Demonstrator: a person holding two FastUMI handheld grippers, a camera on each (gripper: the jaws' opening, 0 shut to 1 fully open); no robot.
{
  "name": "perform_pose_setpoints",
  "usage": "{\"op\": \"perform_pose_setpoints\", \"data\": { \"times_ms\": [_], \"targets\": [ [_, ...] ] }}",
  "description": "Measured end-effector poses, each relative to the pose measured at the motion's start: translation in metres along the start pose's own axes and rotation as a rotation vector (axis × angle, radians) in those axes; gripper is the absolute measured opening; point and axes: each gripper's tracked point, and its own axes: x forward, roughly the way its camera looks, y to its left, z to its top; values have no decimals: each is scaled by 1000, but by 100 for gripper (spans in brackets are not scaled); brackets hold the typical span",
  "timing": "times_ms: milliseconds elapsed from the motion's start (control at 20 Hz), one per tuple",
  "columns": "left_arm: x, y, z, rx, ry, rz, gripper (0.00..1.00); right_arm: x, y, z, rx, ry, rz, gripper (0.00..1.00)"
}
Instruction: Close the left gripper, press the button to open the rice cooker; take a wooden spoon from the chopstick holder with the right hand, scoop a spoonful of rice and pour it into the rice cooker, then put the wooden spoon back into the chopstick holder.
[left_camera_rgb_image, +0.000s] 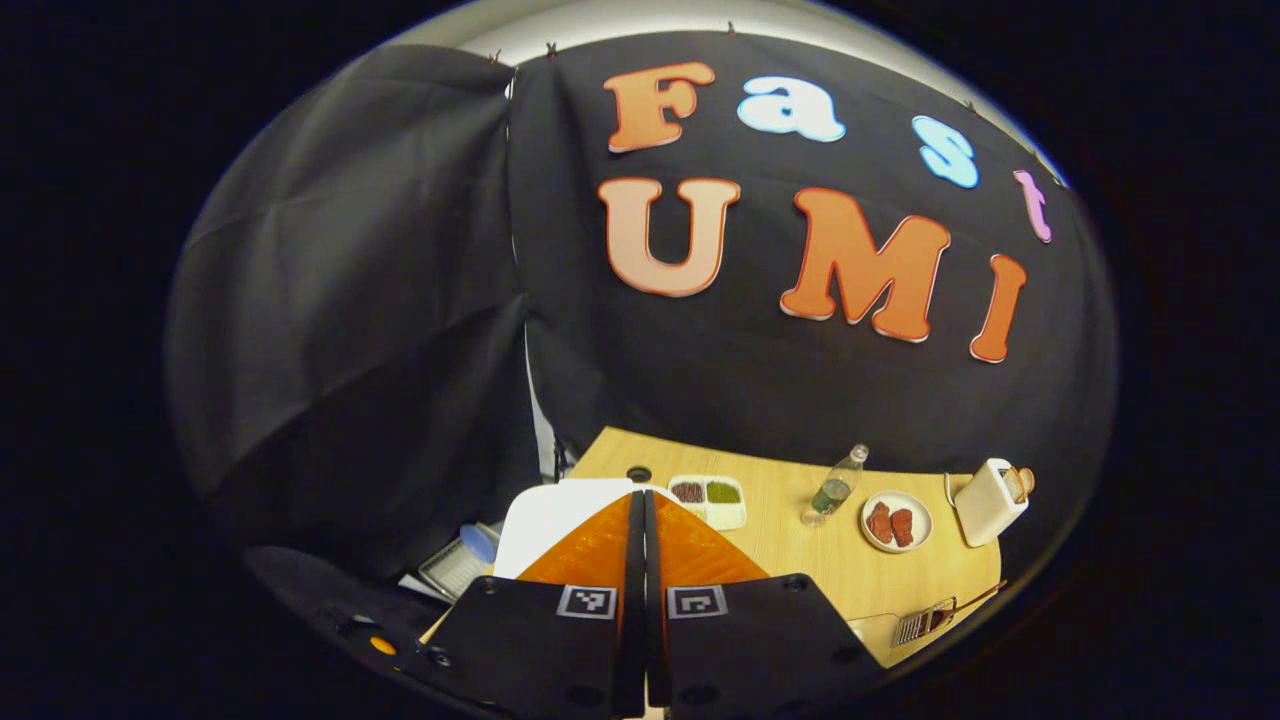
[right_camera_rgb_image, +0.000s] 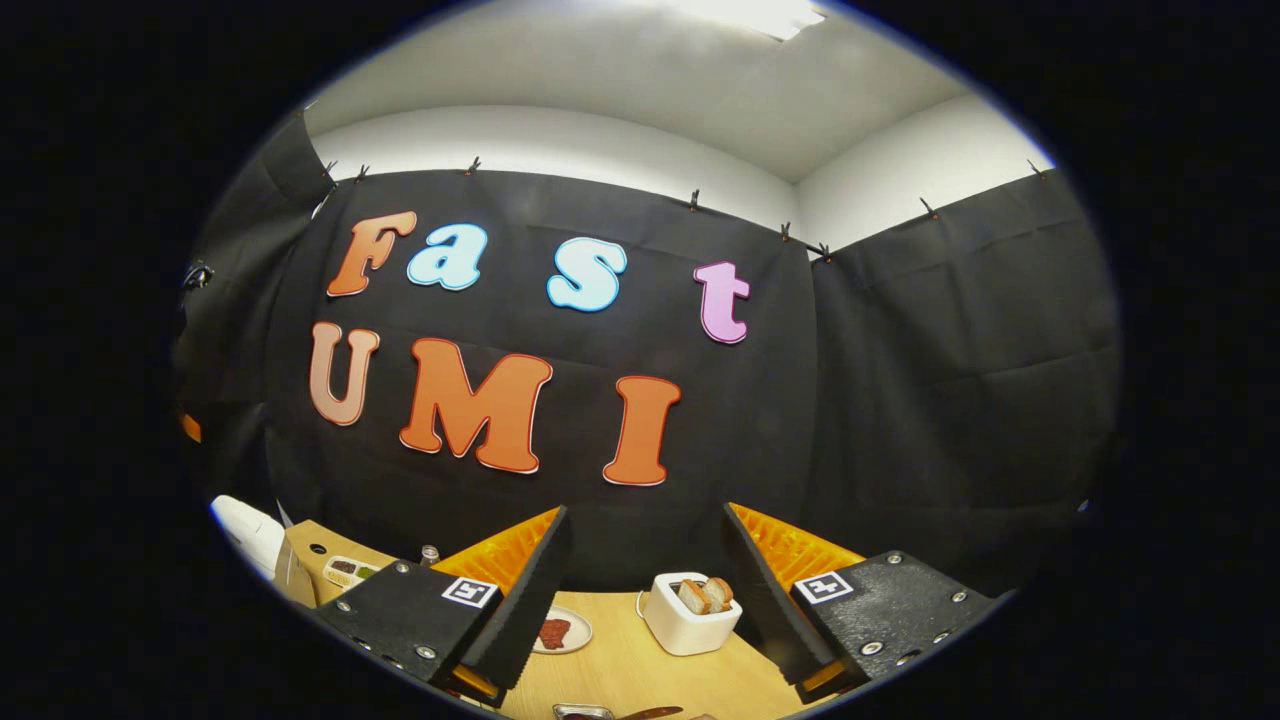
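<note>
My left gripper is shut with nothing between its fingers. It hangs over the white rice cooker at the table's left end and hides much of it. A metal mesh holder with a wooden handle sticking out of it lies at the near right edge of the table. In the right gripper view, my right gripper is open and empty, held above the table and facing the booth wall. The rice cooker shows there at the far left. A wooden handle peeks in at the bottom edge.
On the wooden table stand a two-compartment tray of dark red and green grains, a plastic bottle, a plate of red meat and a white toaster. The toaster holds bread.
</note>
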Motion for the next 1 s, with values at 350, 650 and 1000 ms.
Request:
{"op": "perform_pose_setpoints", "data": {
  "times_ms": [350,650,1000],
  "targets": [
    [56,18,-94,-150,449,-56,5,-23,-23,-8,-28,41,-76,92],
    [95,37,-145,-252,627,-44,5,-31,-27,-19,-37,77,-95,92],
    [101,41,-162,-227,633,-33,5,-26,-16,-39,-45,121,-70,92]
  ]
}}
